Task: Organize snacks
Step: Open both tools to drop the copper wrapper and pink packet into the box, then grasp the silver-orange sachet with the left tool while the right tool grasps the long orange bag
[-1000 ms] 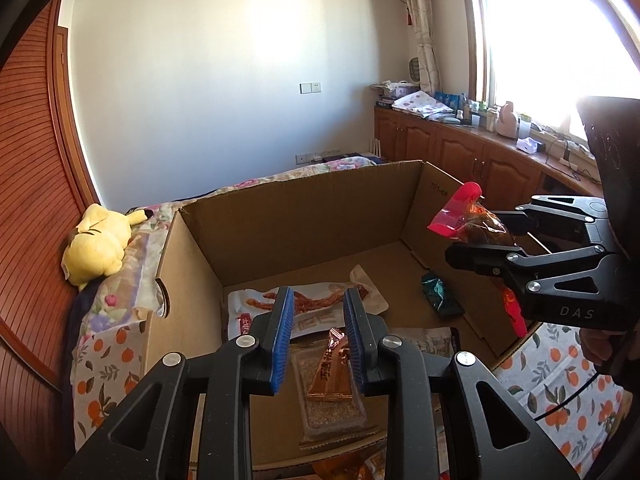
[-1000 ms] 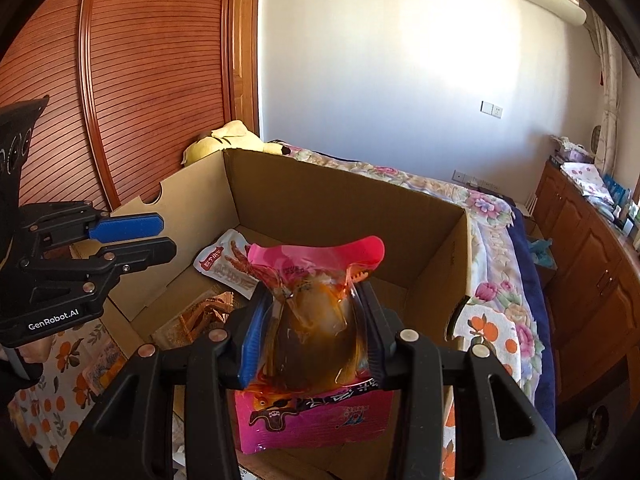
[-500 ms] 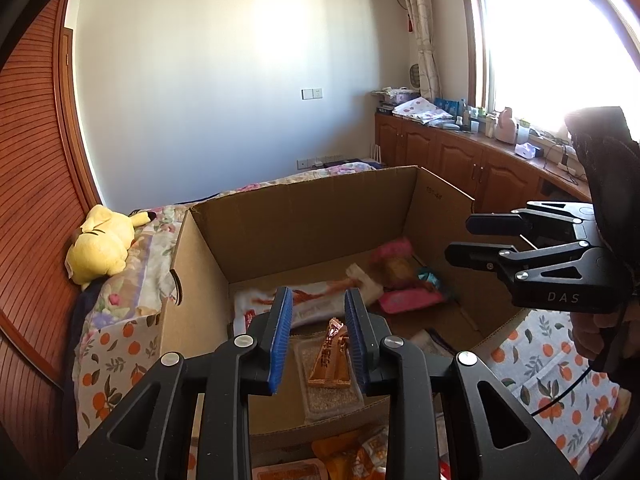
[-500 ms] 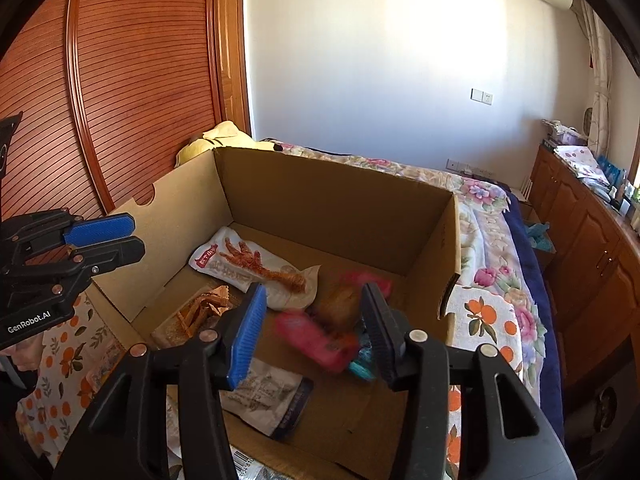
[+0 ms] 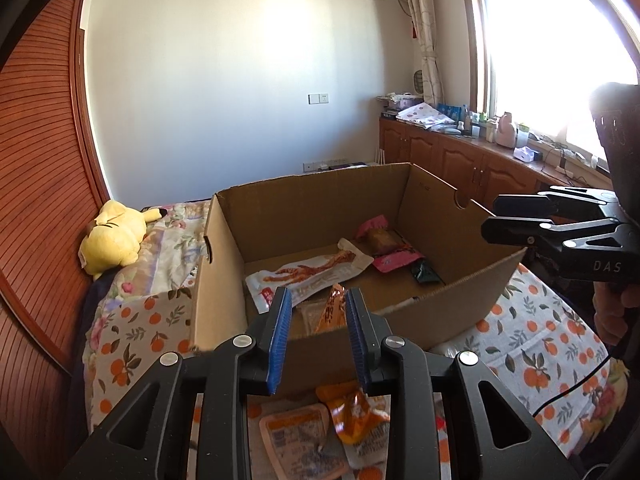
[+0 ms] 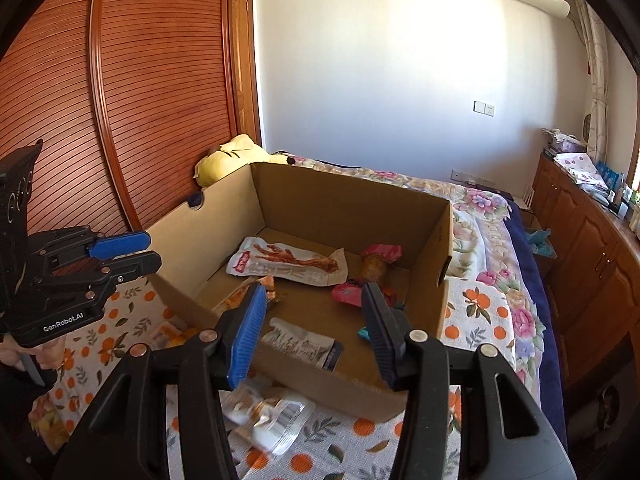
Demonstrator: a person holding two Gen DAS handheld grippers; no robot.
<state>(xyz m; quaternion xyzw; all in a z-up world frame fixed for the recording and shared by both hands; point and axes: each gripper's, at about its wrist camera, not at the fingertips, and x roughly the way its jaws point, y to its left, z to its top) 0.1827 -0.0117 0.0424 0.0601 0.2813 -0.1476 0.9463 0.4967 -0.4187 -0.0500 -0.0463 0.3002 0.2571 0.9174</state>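
An open cardboard box stands on the bed. Inside lie a white chicken-feet pack, a pink snack bag, a dark green packet and an orange-brown pack. My left gripper is open and empty above the box's near wall. My right gripper is open and empty above the box's near edge; it also shows in the left wrist view. Loose snack packs lie on the bedspread in front of the box.
A yellow plush toy lies by the wooden wardrobe. Wooden cabinets with clutter run under the window on the right. The bedspread has an orange fruit print.
My right gripper opened and let the pink snack bag drop into the box. Both grippers have pulled back toward the box's near side.
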